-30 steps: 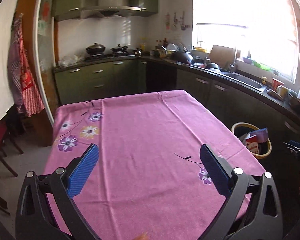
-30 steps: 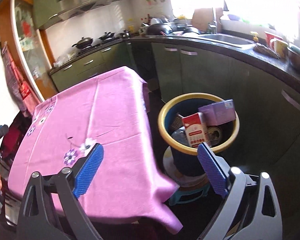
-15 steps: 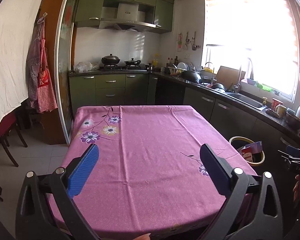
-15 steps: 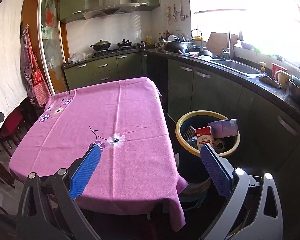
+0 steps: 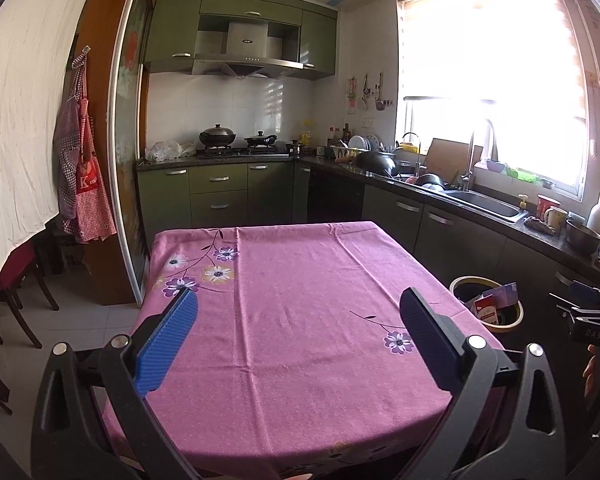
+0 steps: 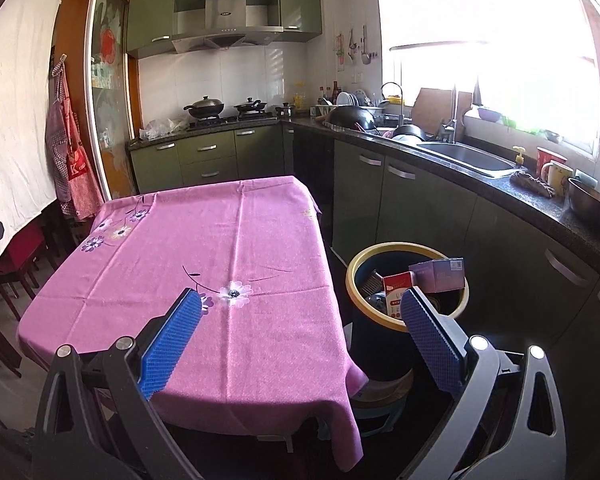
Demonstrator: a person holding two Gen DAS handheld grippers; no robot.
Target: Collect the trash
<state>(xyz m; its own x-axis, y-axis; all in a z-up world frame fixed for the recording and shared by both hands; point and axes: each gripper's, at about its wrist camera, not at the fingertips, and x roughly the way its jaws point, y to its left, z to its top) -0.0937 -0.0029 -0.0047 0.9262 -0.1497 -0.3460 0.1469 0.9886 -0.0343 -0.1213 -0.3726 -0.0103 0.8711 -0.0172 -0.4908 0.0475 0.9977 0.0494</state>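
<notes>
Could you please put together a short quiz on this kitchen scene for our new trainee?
1. True or false: the left gripper holds a piece of trash.
2. Where does the bin stand? A) on the table B) on the floor between the table and the cabinets C) in the sink
3. Fill in: the red carton and the purple box lie in the ____.

Key
1. False: its jaws are wide open with nothing between them, as with the right gripper.
2. B
3. bin
</notes>
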